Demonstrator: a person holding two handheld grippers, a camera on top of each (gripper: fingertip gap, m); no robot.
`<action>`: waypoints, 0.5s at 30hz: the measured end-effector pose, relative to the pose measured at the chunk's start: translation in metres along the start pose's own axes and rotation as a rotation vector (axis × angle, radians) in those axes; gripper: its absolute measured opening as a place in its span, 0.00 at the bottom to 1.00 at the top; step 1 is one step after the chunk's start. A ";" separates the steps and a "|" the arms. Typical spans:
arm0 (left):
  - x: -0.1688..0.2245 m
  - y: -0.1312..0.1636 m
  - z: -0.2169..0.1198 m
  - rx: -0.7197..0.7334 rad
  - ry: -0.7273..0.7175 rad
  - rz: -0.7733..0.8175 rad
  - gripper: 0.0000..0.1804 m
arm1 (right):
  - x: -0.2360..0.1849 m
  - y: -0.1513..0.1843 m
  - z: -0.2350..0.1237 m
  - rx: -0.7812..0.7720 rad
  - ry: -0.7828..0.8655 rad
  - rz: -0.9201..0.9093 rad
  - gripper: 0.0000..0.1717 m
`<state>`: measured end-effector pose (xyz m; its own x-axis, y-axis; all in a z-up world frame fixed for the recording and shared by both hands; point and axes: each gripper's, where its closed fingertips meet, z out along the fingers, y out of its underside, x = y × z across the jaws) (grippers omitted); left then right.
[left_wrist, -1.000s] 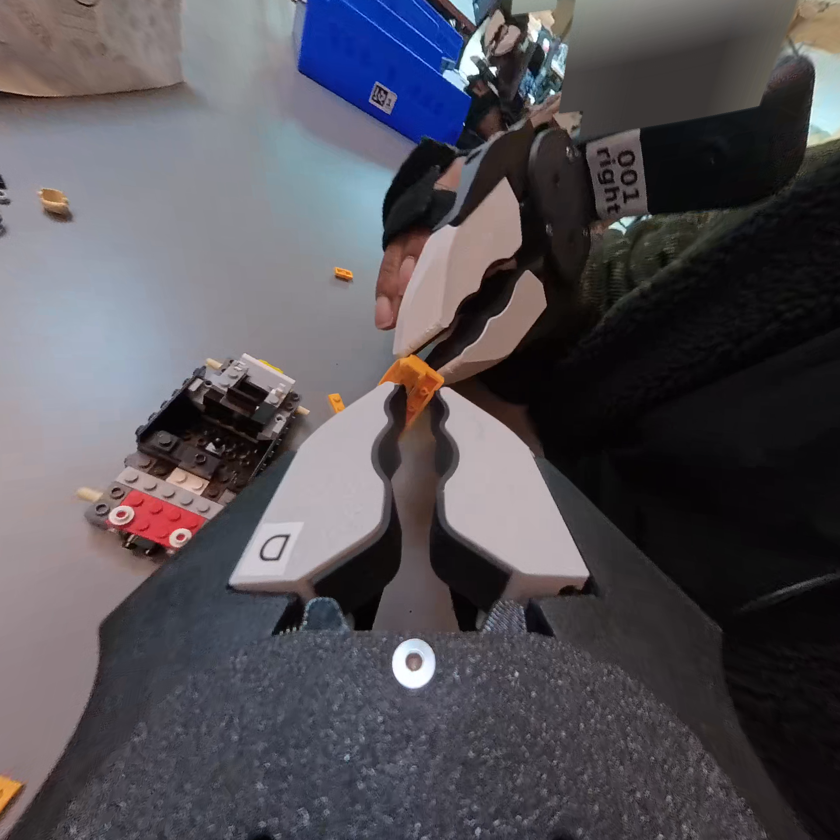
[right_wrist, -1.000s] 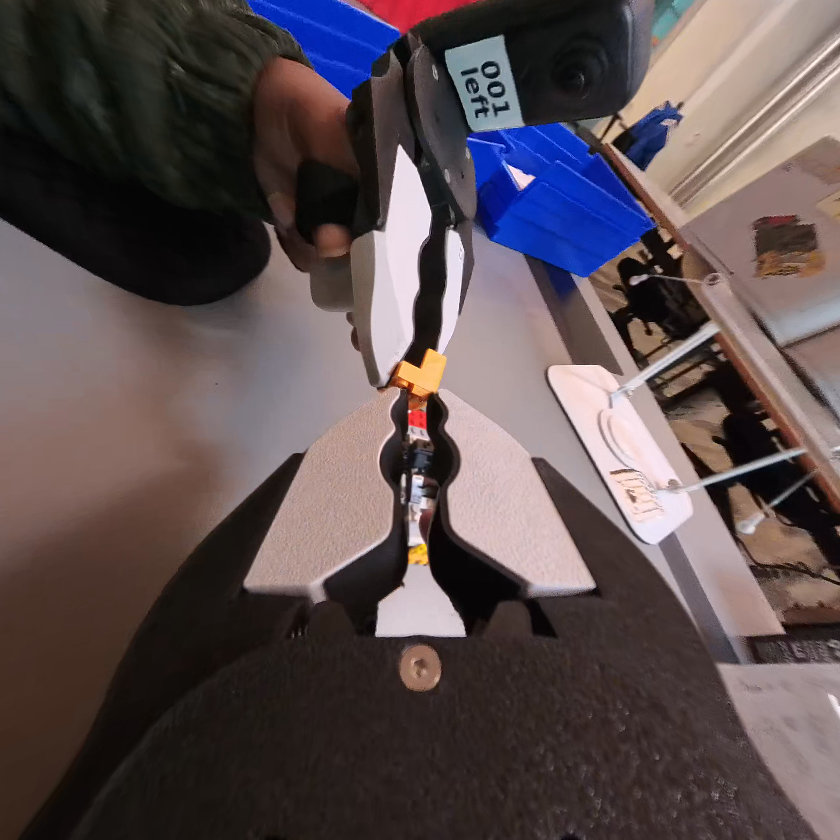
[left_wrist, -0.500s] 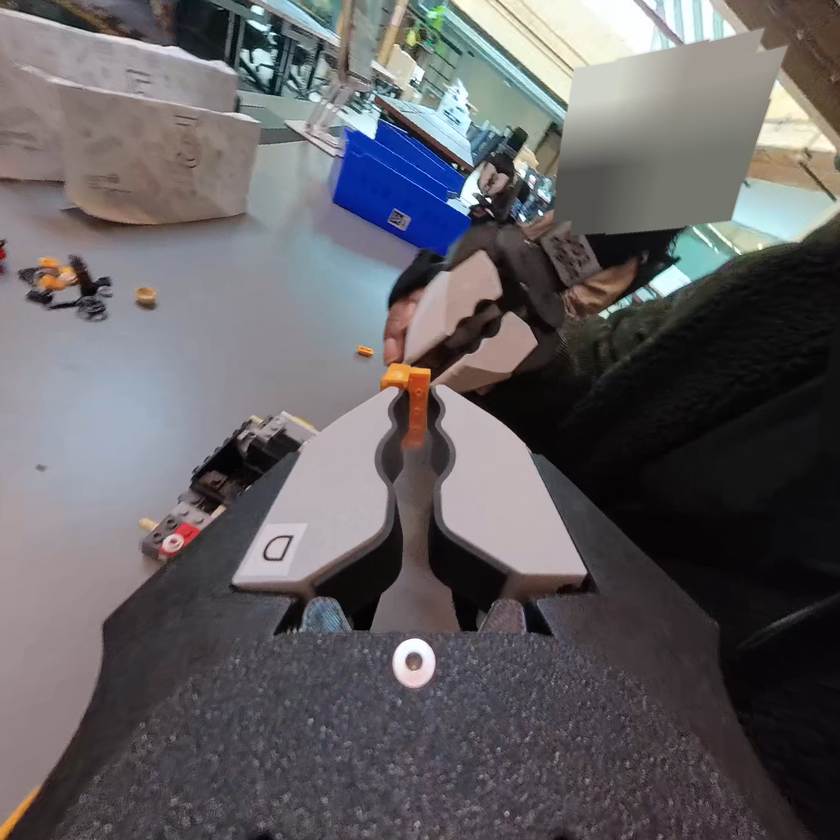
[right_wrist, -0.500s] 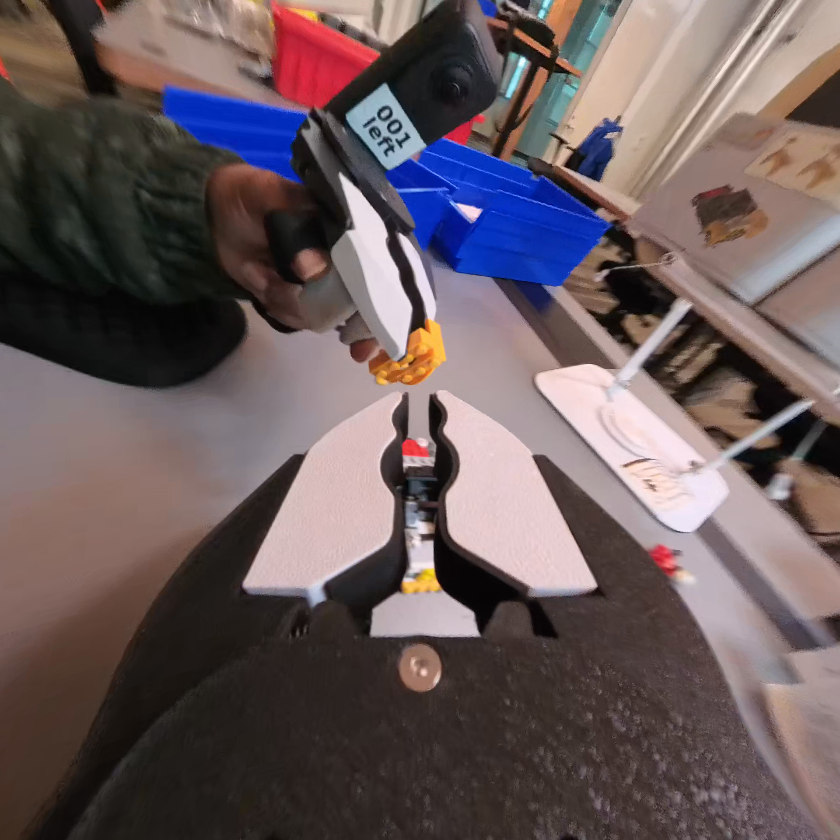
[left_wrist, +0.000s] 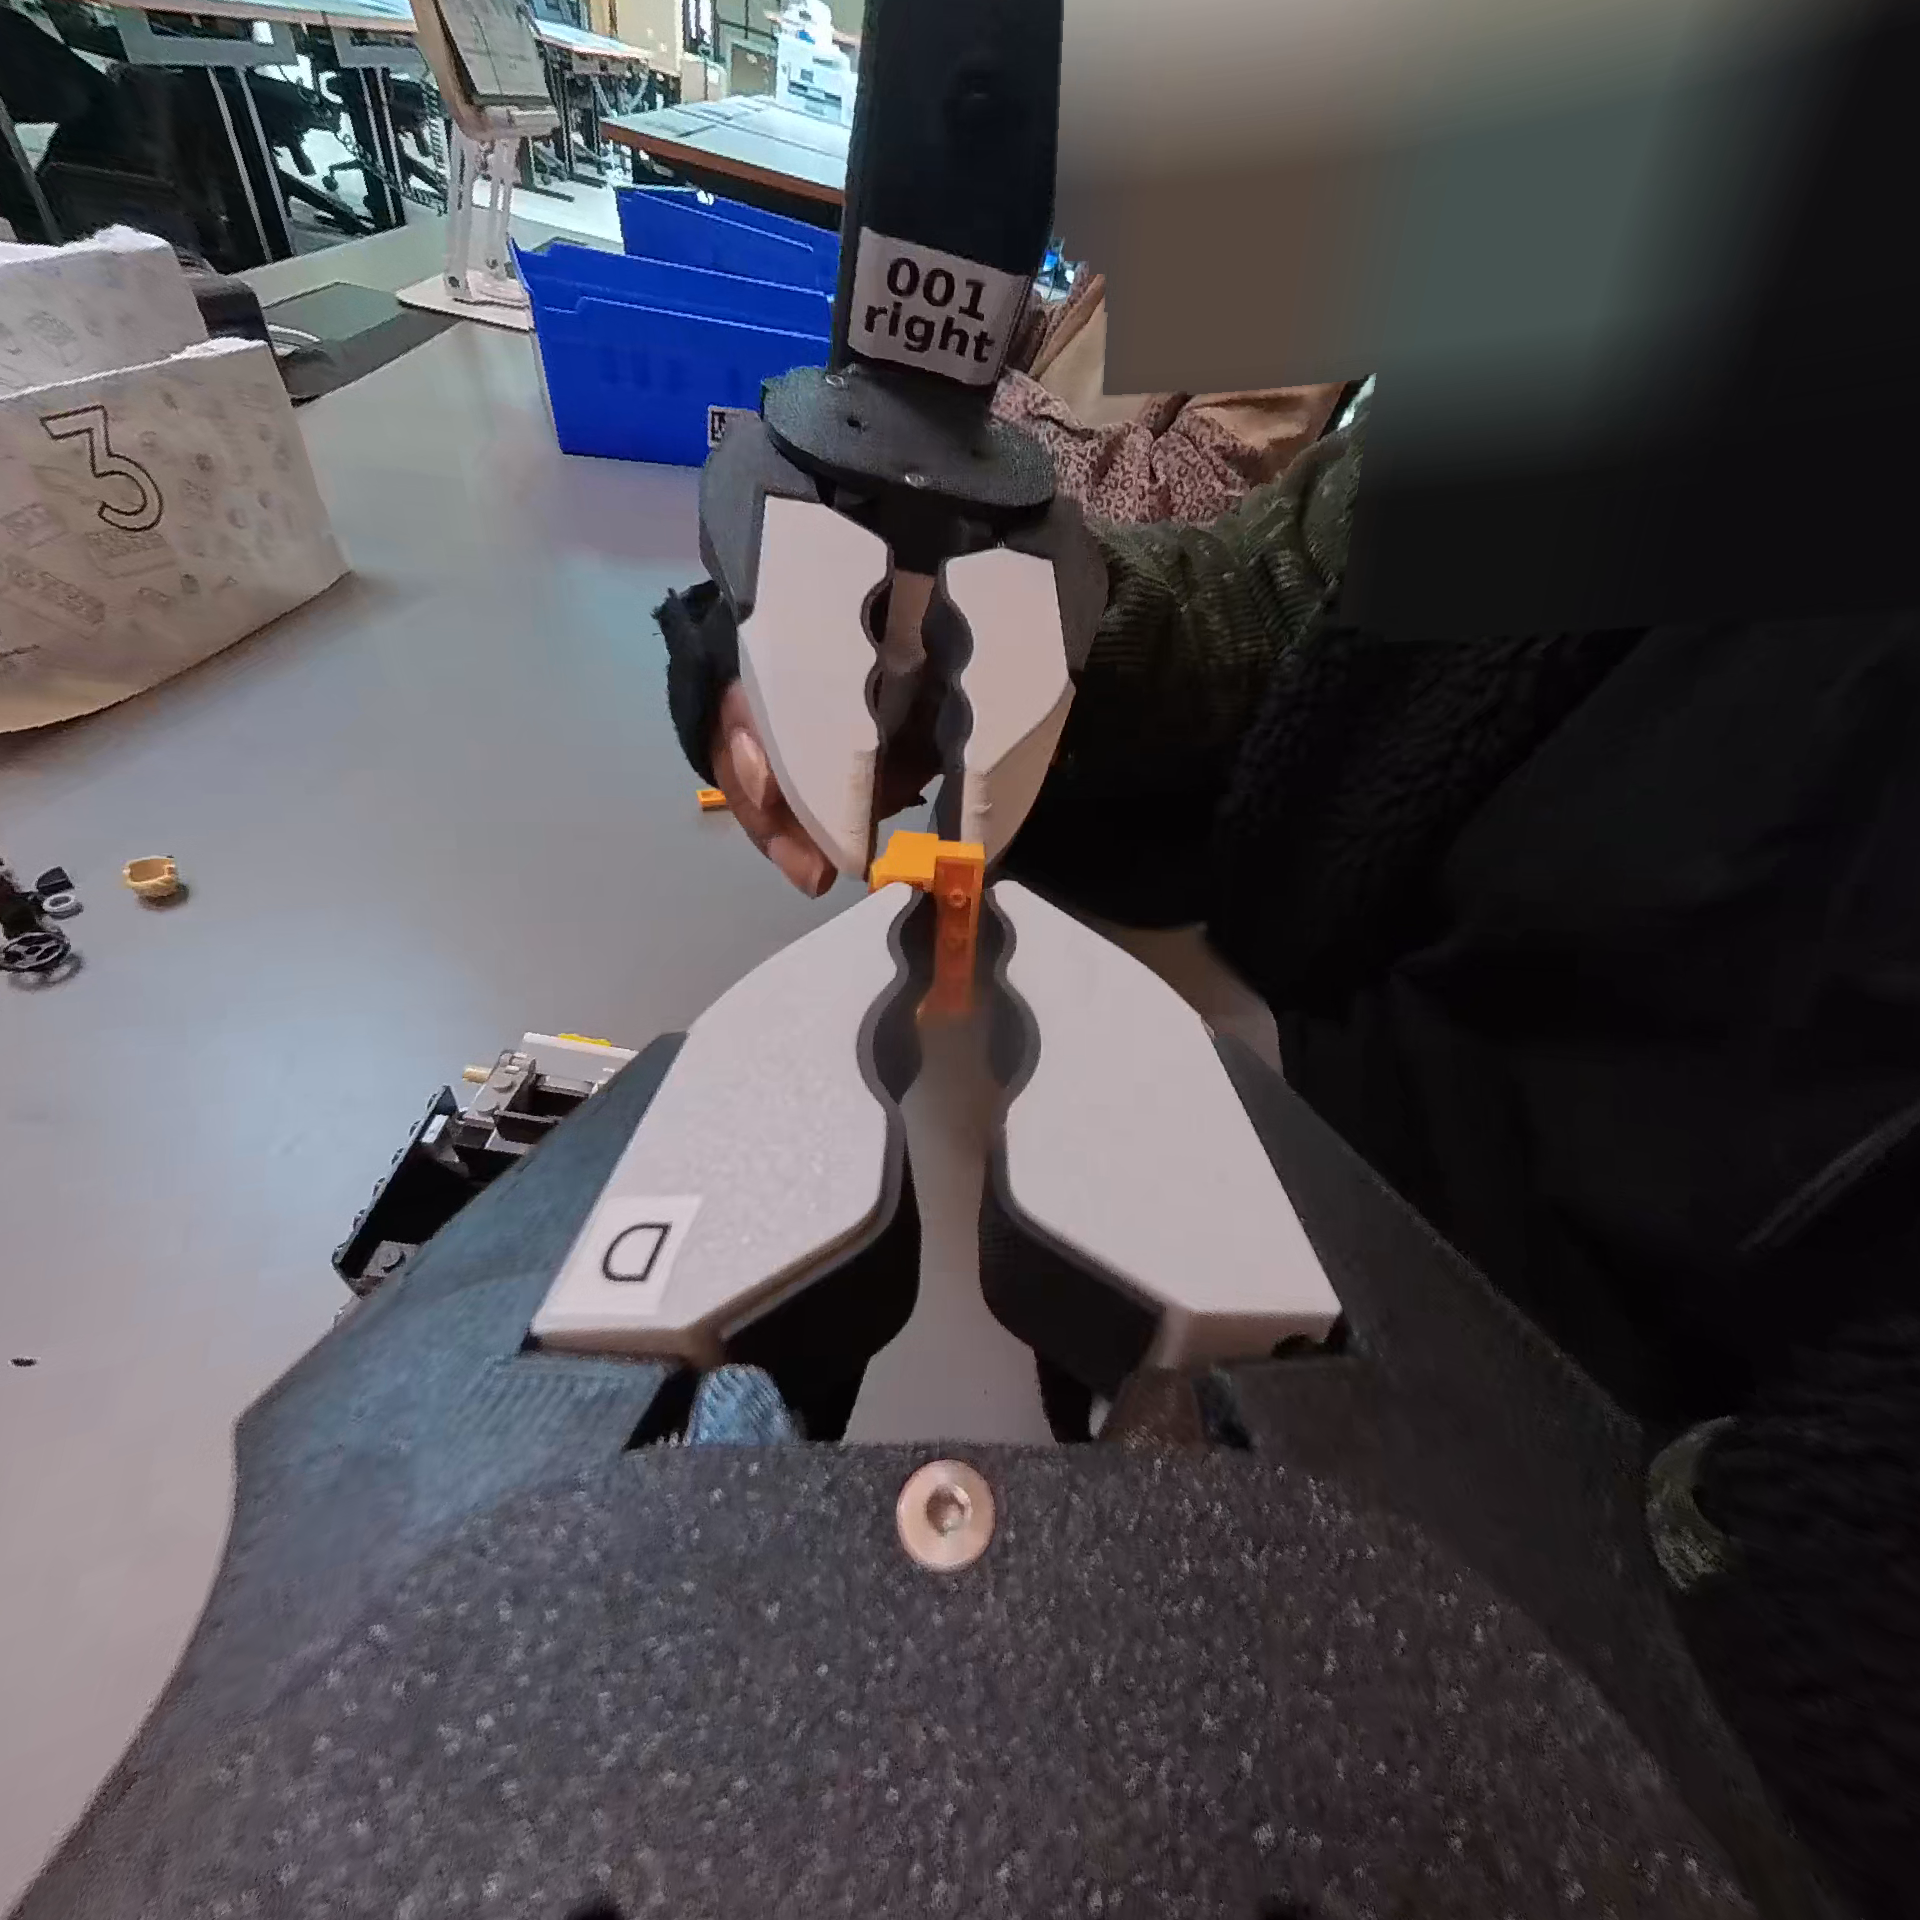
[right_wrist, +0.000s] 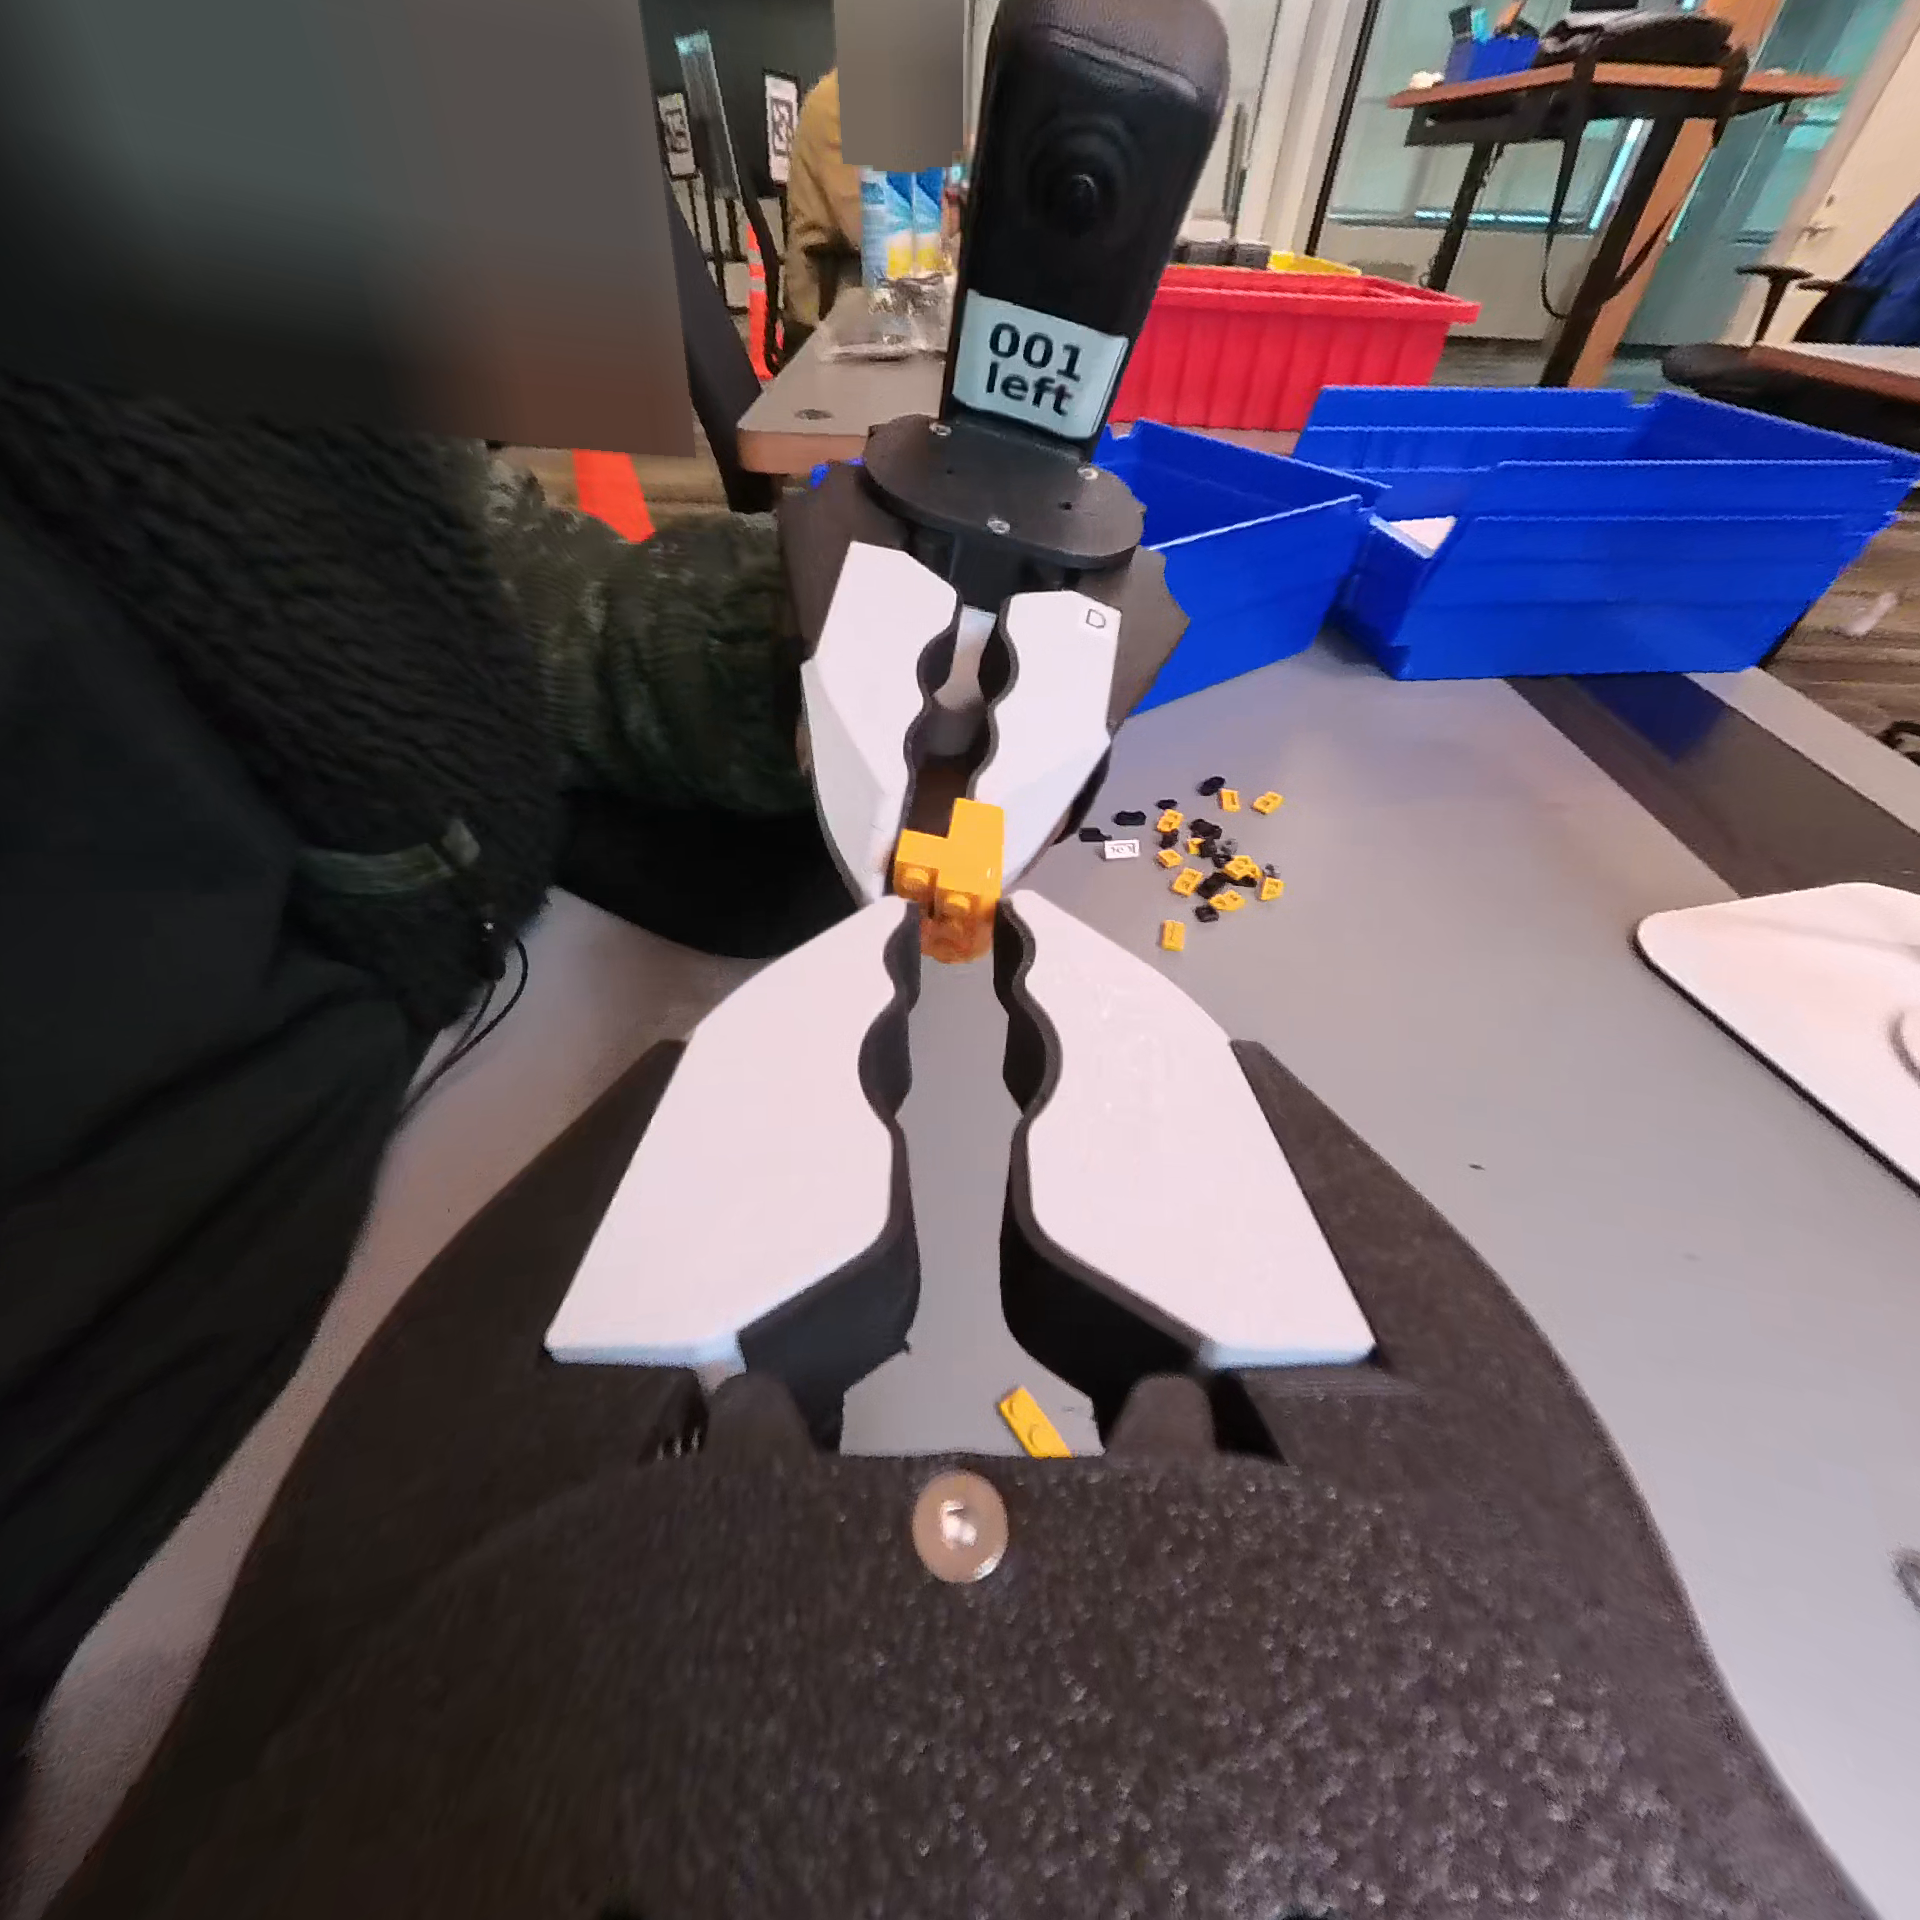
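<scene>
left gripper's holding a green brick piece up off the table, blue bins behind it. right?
Not green: the brick piece clamped in the left gripper is orange, as the left wrist view shows. It is held above the table, with the blue bins behind.

Even, soft indoor daylight falls on my grey table (left_wrist: 436, 727), shadows faint, with bright windows (right_wrist: 1455, 125) behind. Wide-angle lenses bow the edges (my own fingers (right_wrist: 748, 1143) loom large). Background furniture is soft, and hazy patches cover upper corners.
</scene>
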<state>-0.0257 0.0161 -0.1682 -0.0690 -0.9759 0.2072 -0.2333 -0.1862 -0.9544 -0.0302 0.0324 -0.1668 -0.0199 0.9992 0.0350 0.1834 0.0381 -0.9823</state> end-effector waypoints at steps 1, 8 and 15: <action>0.001 0.001 0.001 -0.012 0.004 0.009 0.04 | -0.002 0.000 0.001 -0.001 -0.009 0.000 0.07; 0.005 0.020 0.002 -0.172 -0.016 0.061 0.05 | -0.012 0.012 0.004 -0.108 -0.029 -0.084 0.07; -0.004 0.035 0.001 -0.288 -0.076 0.058 0.05 | -0.011 0.026 0.011 -0.243 0.066 -0.241 0.05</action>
<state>-0.0327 0.0130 -0.2029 -0.0199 -0.9917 0.1272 -0.4970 -0.1006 -0.8619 -0.0365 0.0227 -0.1949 -0.0291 0.9595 0.2802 0.4095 0.2672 -0.8723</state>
